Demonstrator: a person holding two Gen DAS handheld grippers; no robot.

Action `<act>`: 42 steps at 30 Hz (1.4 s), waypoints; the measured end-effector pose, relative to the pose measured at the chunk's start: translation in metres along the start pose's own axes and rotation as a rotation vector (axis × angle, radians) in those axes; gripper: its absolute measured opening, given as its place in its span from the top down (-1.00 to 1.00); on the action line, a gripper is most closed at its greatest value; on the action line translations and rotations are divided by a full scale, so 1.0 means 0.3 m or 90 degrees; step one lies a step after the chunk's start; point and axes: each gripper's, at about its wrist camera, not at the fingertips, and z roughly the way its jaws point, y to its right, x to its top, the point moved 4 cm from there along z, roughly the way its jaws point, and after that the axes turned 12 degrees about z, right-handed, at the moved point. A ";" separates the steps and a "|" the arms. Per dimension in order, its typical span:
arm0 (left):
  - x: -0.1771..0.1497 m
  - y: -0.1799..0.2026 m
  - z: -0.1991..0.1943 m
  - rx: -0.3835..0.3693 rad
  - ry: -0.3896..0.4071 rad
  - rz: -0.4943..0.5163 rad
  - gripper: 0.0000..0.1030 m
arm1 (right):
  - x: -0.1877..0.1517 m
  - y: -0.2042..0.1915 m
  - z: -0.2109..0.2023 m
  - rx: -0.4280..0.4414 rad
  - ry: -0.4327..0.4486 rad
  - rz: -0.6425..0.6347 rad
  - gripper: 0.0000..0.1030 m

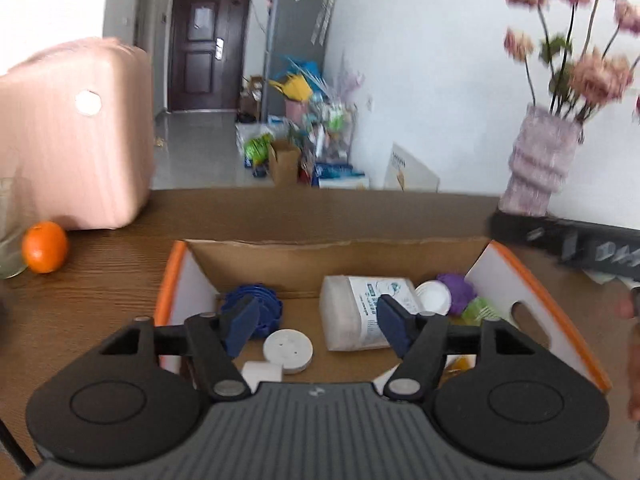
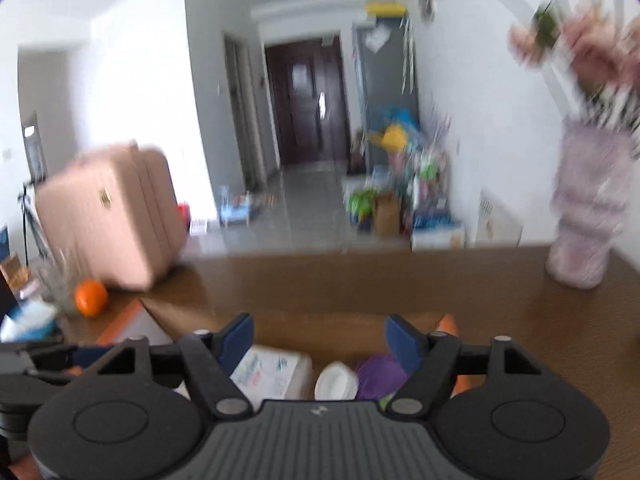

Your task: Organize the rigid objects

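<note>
A cardboard box point(image 1: 320, 258) with orange-edged side flaps sits on the wooden table. Inside lie a blue ridged disc point(image 1: 268, 304), a white round puck point(image 1: 288, 350), a white cube point(image 1: 262, 374), a clear wipes pack point(image 1: 356, 312), a white lid point(image 1: 434, 296), a purple ball point(image 1: 458, 288) and a green ball point(image 1: 480, 310). My left gripper point(image 1: 318, 326) hangs open above the box with nothing between its blue pads. My right gripper point(image 2: 320, 342) is also open and empty, above the wipes pack point(image 2: 272, 372), white lid point(image 2: 336, 380) and purple ball point(image 2: 378, 372).
An orange point(image 1: 44, 246) and a pink suitcase point(image 1: 76, 136) stand at the left of the table. A ribbed vase with pink flowers point(image 1: 538, 168) stands at the right. The other gripper point(image 1: 568, 242) shows at the box's right. A cluttered hallway lies beyond the table point(image 1: 320, 204).
</note>
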 end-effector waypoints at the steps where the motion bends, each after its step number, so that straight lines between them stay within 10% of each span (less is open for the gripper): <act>1: 0.001 -0.001 -0.041 0.009 0.003 0.002 -0.33 | 0.017 -0.002 -0.051 0.006 0.012 0.002 -0.47; 10: -0.041 0.018 -0.590 0.123 0.099 0.026 -0.63 | 0.038 0.010 -0.542 0.003 0.080 -0.021 -0.60; 20: -0.273 0.141 -1.125 0.163 0.205 0.055 -1.00 | -0.206 -0.055 -1.042 0.055 0.123 -0.076 -0.82; 31: -0.675 0.210 -1.423 0.192 0.207 0.025 -1.00 | -0.616 -0.071 -1.414 0.033 0.138 -0.149 -0.89; 42: -0.962 0.245 -1.547 0.224 0.166 0.034 -1.00 | -0.904 0.038 -1.611 -0.020 0.123 -0.053 -1.00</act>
